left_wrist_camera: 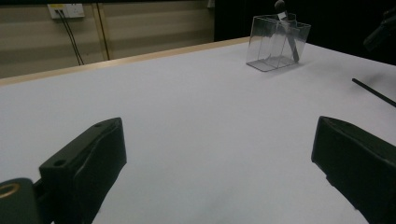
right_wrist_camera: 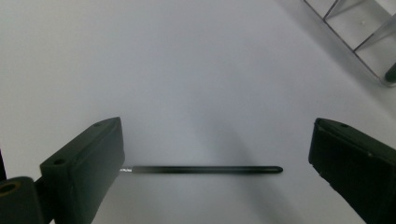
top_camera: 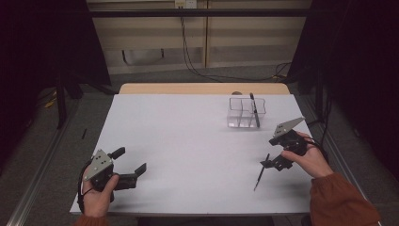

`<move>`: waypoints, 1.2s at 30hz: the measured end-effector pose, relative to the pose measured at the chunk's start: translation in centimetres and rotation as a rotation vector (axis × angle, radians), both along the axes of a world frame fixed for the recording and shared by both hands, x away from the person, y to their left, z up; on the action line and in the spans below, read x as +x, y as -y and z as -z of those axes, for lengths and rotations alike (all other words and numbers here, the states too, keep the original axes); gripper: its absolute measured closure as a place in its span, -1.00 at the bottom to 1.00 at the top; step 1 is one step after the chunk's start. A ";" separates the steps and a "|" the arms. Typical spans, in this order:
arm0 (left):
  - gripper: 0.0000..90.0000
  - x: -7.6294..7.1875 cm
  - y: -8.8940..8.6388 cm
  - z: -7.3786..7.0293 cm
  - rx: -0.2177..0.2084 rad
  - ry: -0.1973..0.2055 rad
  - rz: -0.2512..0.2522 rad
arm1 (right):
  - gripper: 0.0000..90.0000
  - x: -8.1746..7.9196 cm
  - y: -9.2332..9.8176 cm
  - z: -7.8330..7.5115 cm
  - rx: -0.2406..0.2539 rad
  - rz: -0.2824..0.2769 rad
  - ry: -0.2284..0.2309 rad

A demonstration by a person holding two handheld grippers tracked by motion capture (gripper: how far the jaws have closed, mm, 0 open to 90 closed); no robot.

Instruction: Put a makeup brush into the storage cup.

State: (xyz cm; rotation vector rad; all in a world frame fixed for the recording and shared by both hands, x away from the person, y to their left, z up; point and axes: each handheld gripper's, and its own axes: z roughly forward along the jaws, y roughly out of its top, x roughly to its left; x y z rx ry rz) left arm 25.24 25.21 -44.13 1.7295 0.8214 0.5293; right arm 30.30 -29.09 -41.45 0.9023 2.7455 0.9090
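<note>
Two pens are in sight: one lies flat on the white table, between the wide-apart jaws of the right gripper and untouched by them, pen; the other pen stands tilted in the one clear box at the far right. The left gripper, jaws spread and holding nothing, sits near the table's near left corner, well apart from both.

A white desk with a pale wooden strip along its far edge carries two things — a clear plastic organiser with compartments, standing near the far right, and a thin black pen lying flat near the right front, well apart from the organiser.
</note>
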 end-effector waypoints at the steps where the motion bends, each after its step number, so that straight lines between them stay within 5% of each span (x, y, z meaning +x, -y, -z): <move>1: -0.93 0.0 0.0 0.0 0.000 0.000 0.000 | -0.92 0.0 0.1 0.0 -0.007 -0.016 -0.013; 29: -0.93 0.0 0.0 0.1 0.004 -0.004 0.004 | -0.81 0.3 -3.3 2.5 -0.252 -0.264 -0.142; 36: -0.93 0.0 0.0 0.1 0.002 -0.004 0.002 | -0.77 0.2 -4.4 2.9 -0.298 -0.330 -0.135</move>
